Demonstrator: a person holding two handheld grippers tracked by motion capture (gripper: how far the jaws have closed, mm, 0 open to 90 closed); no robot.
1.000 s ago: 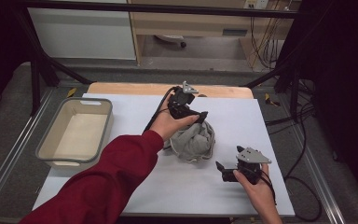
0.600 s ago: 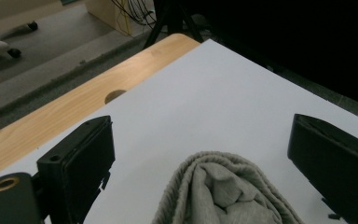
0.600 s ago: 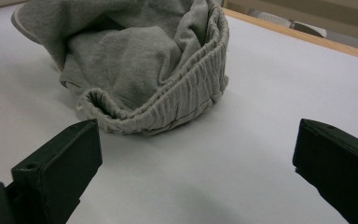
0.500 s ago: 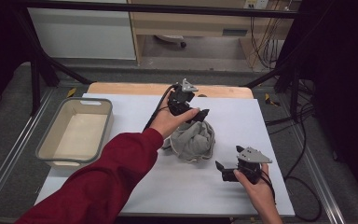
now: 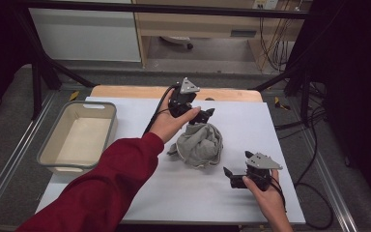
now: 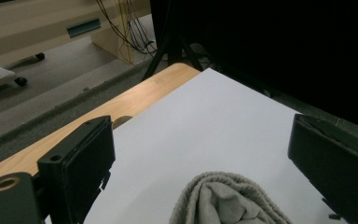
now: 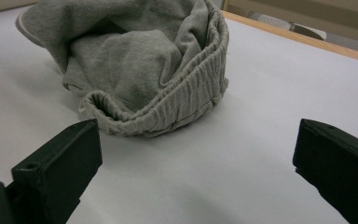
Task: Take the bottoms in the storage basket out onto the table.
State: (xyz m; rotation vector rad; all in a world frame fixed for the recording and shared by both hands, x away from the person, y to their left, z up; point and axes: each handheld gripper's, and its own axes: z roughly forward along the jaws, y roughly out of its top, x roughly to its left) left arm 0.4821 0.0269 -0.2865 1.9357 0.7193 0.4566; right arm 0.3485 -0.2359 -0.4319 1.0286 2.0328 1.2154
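At a white-topped table (image 5: 183, 198), we hold a two-jaw gripper in each hand, with a crumpled grey garment (image 5: 198, 144) as the landmark between them. Nearest to us, the right gripper (image 5: 228, 177) rests low on the white surface just on the near right side of the garment, pointing toward it, its jaws spread wide and nothing between them. In the right gripper view the garment (image 7: 144, 70) lies bunched a little beyond the open jaws, its ribbed waistband curling along the near edge, the cloth not touching either pad.

The garment sits roughly at the middle of the table, heaped on itself rather than laid flat.

Just past the garment, on its far side, the left gripper (image 5: 207, 116) hangs over the cloth's far edge, held by a hand coming out of a red sleeve (image 5: 111, 183). Its jaws have just been opening and now stand wide apart; in the left gripper view a fold of the garment (image 6: 223, 200) lies below and between them, untouched by either pad.

Well to the left of the garment stands a pale plastic tub (image 5: 48, 157) at the table's left edge. Beyond the garment, a strip of wooden tabletop (image 5: 125, 92) shows past the white sheet.
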